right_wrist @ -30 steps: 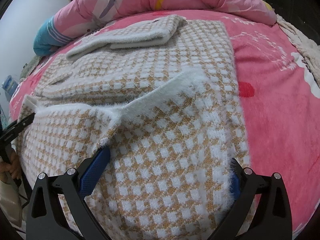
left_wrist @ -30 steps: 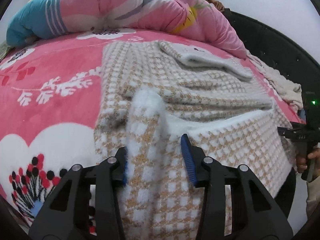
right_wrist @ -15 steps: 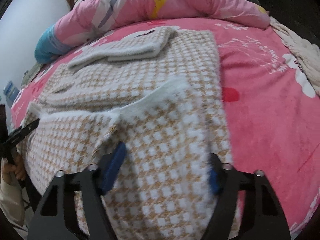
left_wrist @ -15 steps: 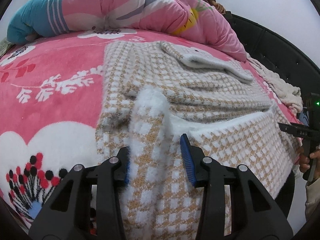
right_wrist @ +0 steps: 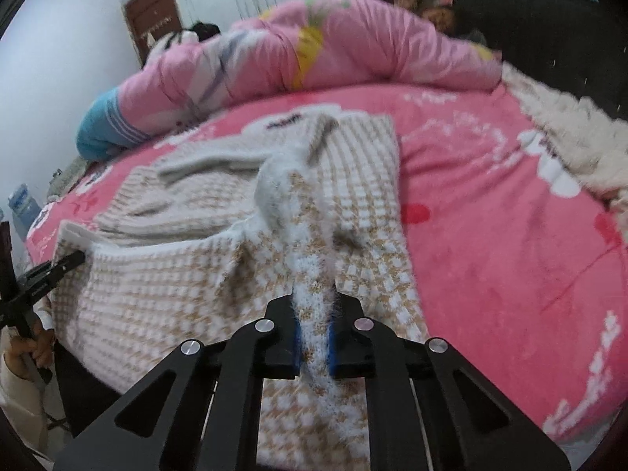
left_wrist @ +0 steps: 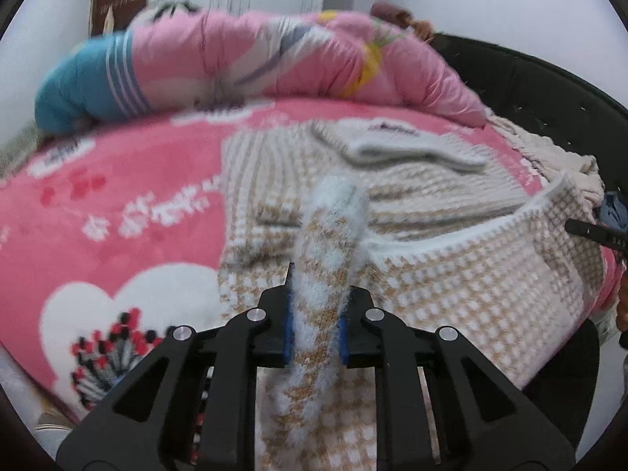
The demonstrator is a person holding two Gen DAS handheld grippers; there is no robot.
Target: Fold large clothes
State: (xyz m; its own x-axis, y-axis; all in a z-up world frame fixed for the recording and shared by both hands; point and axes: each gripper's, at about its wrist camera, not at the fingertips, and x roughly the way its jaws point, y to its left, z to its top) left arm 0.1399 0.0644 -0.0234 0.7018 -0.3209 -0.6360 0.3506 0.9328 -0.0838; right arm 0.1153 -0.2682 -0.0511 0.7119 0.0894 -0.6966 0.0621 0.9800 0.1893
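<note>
sweater: showing a tan-and-white check, its fuzzy edge running white (collar fold looking grey-white)
blanket: glowing pink, carrying white flowers and red-and-black dotted blooms
quilt: lying pink along the bed's far edge, with a blue white-striped end and yellow patches
left gripper: showing black arms, blue pads
right gripper: showing black arms, blue pads

A fuzzy tan-and-white checked sweater lies partly folded on the bed, near hem lifted.
</note>
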